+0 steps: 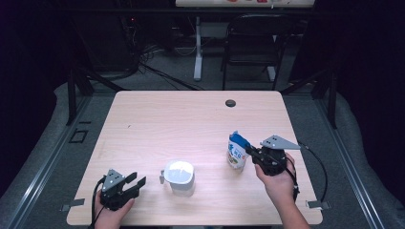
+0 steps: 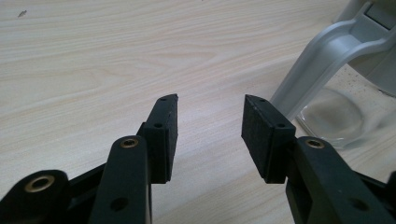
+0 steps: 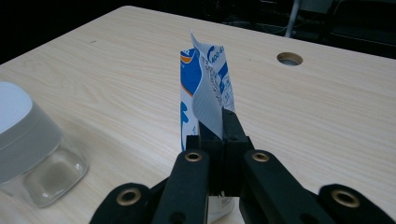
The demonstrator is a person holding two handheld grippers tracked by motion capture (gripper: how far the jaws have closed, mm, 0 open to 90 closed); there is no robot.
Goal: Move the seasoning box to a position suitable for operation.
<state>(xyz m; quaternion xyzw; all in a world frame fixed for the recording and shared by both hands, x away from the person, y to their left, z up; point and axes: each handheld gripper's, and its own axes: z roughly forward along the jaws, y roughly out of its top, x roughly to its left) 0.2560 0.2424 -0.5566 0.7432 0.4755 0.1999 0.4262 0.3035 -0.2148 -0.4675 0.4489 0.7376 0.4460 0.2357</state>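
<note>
1. High view: one wooden table (image 1: 181, 119), one cable hole (image 1: 230, 103) near its far edge. Two things on it: one clear jug (image 1: 179, 178) with a white lid and grey handle, front centre; one blue-and-white pouch (image 1: 237, 151) standing upright to the jug's right, well apart from it. Two hands, two grippers. Left gripper (image 1: 134, 182) low at the front left corner, jaws apart, nothing between them, pointing toward the jug. Right gripper (image 1: 249, 151) at the pouch's right side, clamped on its upper edge.
2. Left gripper view: two black pads (image 2: 163, 135) spread, bare table between. Jug handle (image 2: 322, 60) and glass base just beyond the right pad, not touching.
3. Right gripper view: jaws closed tight on the pouch (image 3: 205, 93) flap, pinching one edge; pouch upright on the table. One jug (image 3: 32, 149) at left, apart. One cable hole (image 3: 289, 59) behind.
</note>
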